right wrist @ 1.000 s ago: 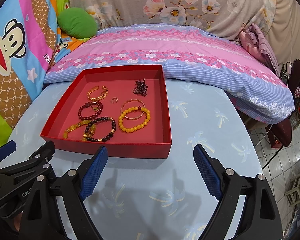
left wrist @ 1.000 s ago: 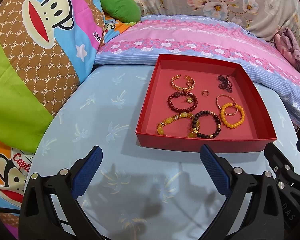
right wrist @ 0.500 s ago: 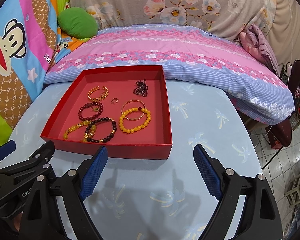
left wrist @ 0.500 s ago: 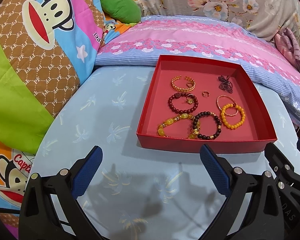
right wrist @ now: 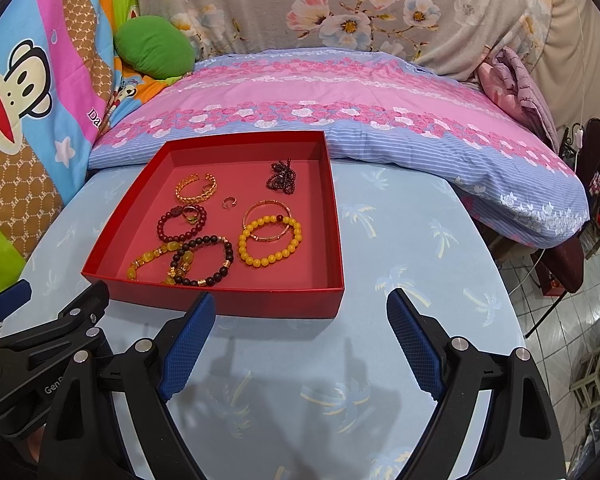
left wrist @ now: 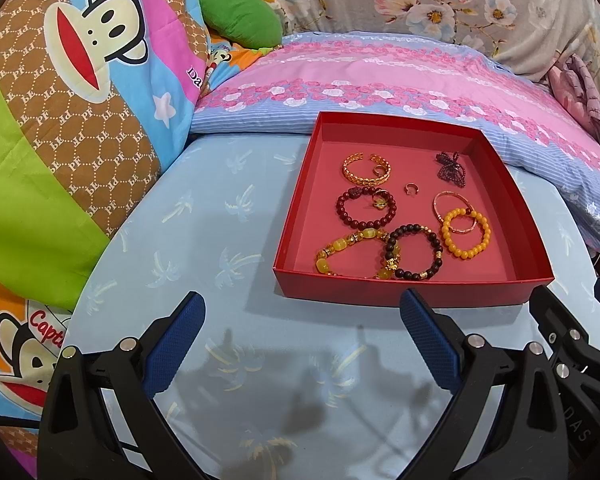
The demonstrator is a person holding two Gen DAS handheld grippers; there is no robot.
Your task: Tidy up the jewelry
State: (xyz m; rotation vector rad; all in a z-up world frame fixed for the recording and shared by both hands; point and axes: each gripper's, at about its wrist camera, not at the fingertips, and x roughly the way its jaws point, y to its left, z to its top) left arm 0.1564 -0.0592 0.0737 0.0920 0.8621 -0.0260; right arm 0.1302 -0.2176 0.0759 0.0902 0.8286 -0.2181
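Between my two tongs and the pillow ahead sits the red tray (left wrist: 400, 290). My left tongs (left wrist: 302, 328) have their blue pads spread wide and hold nothing; my right tongs (right wrist: 300, 328) are spread wide and empty too. Both hover low over the blue palm-print cloth (left wrist: 220, 240), just short of the tray's near wall.

Over the last second almost nothing has changed. The tray has only drifted a touch lower and nearer in both views, so I judge I have crept forward slightly. No piece inside has shifted, so the sorting stands as it did.

All the jewelry lies inside the tray, ahead of my left tongs and to their right, and ahead of my right tongs and to their left. Nearest me are a yellow stone bracelet (left wrist: 340, 252) and a dark bead bracelet (left wrist: 414, 252), overlapping. To their right an orange bead bracelet (left wrist: 466, 234) overlaps a thin gold bangle (left wrist: 454, 204). Farther off lie a red bead bracelet (left wrist: 366, 208), a small open ring (left wrist: 411, 189), a gold cuff (left wrist: 366, 168) and a bunched dark bead strand (left wrist: 452, 164).

The tray looks about square, with no clear long axis; its sides run away from me toward the pillow (left wrist: 380, 76).
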